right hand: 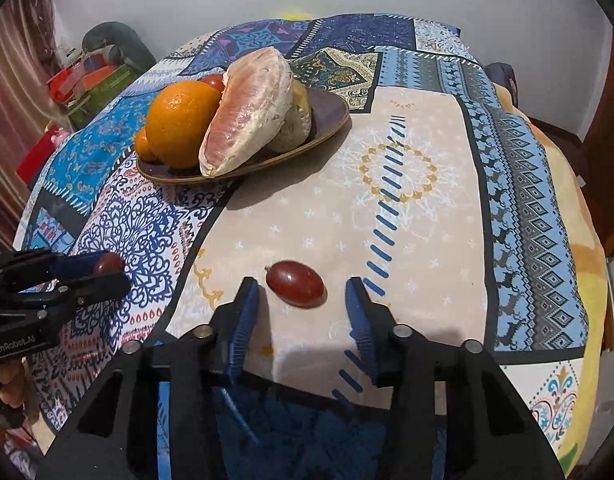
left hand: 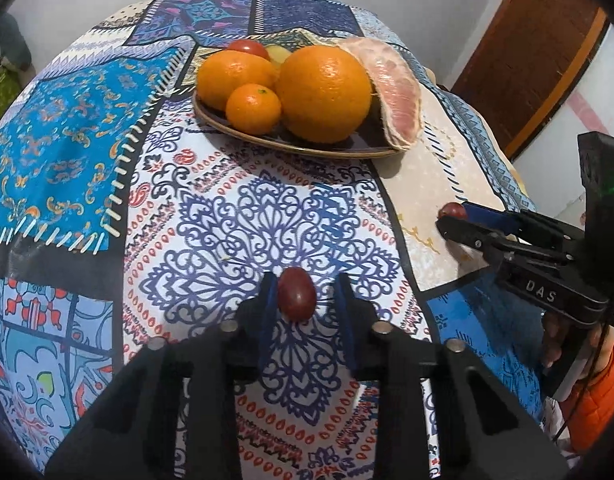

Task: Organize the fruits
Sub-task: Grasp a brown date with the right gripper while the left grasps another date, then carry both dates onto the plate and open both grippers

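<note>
Two small dark red oval fruits lie on the patterned tablecloth. One red fruit (left hand: 295, 294) sits between the fingers of my left gripper (left hand: 305, 280): it touches the left pad, and a gap shows at the right pad. The other red fruit (right hand: 295, 282) lies between the fingers of my right gripper (right hand: 301, 282), with a gap on each side. Both grippers are open and point down at the cloth. From the side, each gripper shows its fruit at its tips: right gripper (left hand: 447, 216), left gripper (right hand: 115, 272).
A brown plate (left hand: 291, 146) behind the grippers holds a large orange (left hand: 323, 94), smaller oranges, a tomato and a peeled pomelo wedge (right hand: 247, 112). The patterned tablecloth (right hand: 387, 208) covers the round table. A hand and orange sleeve (left hand: 595, 392) hold the right gripper. Boxes stand at the far left.
</note>
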Tool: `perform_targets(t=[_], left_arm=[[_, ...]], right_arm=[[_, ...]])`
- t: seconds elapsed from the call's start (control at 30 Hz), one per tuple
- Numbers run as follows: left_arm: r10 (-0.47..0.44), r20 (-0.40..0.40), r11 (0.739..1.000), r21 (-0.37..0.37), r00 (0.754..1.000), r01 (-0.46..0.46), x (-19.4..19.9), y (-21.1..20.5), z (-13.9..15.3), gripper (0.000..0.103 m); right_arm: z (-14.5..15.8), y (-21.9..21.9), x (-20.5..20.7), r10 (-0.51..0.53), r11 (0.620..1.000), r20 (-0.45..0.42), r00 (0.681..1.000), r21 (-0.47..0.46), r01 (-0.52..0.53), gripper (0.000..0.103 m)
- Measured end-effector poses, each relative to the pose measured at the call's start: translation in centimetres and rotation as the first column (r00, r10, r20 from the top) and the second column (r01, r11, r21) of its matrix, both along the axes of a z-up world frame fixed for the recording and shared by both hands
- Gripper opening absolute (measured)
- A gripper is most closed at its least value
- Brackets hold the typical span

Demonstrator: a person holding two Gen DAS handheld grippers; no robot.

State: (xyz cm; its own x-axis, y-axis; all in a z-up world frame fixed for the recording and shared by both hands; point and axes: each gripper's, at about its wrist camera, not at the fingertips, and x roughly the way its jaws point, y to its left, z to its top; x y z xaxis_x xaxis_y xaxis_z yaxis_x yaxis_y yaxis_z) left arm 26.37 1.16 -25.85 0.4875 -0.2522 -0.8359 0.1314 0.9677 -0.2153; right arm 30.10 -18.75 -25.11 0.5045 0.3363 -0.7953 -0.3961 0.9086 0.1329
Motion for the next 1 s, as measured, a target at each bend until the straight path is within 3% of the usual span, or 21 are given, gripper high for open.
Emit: perform_targets(t=[0.07, 0.4, 1.0], left_arm=[[0.009, -0.004, 1.000, -0.004, 1.000, -0.009, 0.0, 0.4, 0.0, 0.018], [0.020, 0.006, 1.000, 0.007, 1.000, -0.020, 0.1, 0.5, 1.0, 0.018], [0.059, 0.231, 0.996, 0.051, 0.971, -0.073, 2.5, 2.4, 9.1, 0.018]], right_arm=[[0.1, 0.0, 0.2, 0.003, 1.000, -0.001, 1.000, 0.004, -0.003, 0.024], [1.1, 0.3, 0.1, 0.003, 1.000, 0.006, 1.000, 0.030, -0.003, 0.024], [8.6, 3.1, 1.7, 0.038, 0.996, 0.205, 0.978, 0.072, -0.054, 0.024]])
